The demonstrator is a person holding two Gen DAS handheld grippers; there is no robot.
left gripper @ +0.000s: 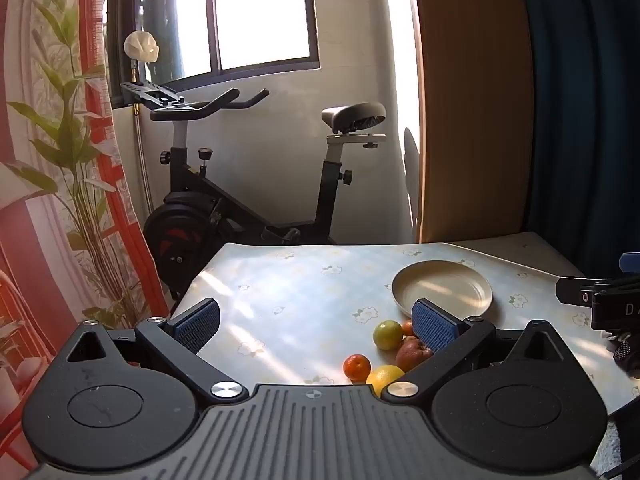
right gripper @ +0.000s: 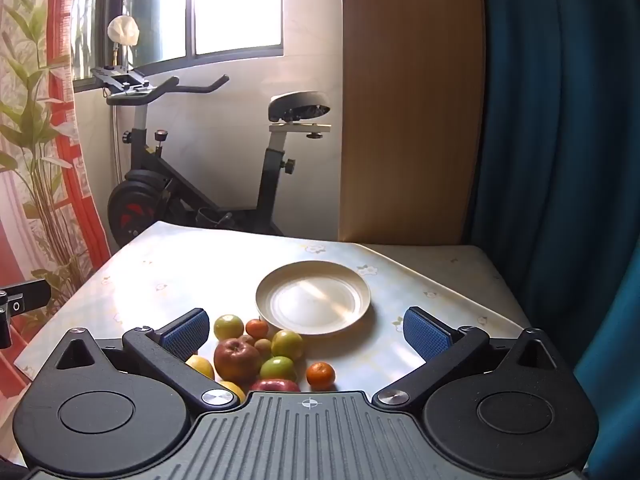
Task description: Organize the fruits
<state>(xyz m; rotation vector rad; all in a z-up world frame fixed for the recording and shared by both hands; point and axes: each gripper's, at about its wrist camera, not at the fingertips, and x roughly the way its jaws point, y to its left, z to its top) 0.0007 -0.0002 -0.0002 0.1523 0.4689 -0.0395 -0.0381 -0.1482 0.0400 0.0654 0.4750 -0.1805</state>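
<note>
Right wrist view shows nothing done yet: the plate [right gripper: 313,298] is bare, and all the fruits [right gripper: 262,354] sit piled on the worktop [right gripper: 160,272] just beside it. Both the left claw [left gripper: 316,322] and right claw [right gripper: 307,330] are wide open, holding nothing.

Table [right gripper: 168,268] with floral cloth; cream plate [right gripper: 362,280] on it, fruit pile [right gripper: 256,354] just beside.
</note>
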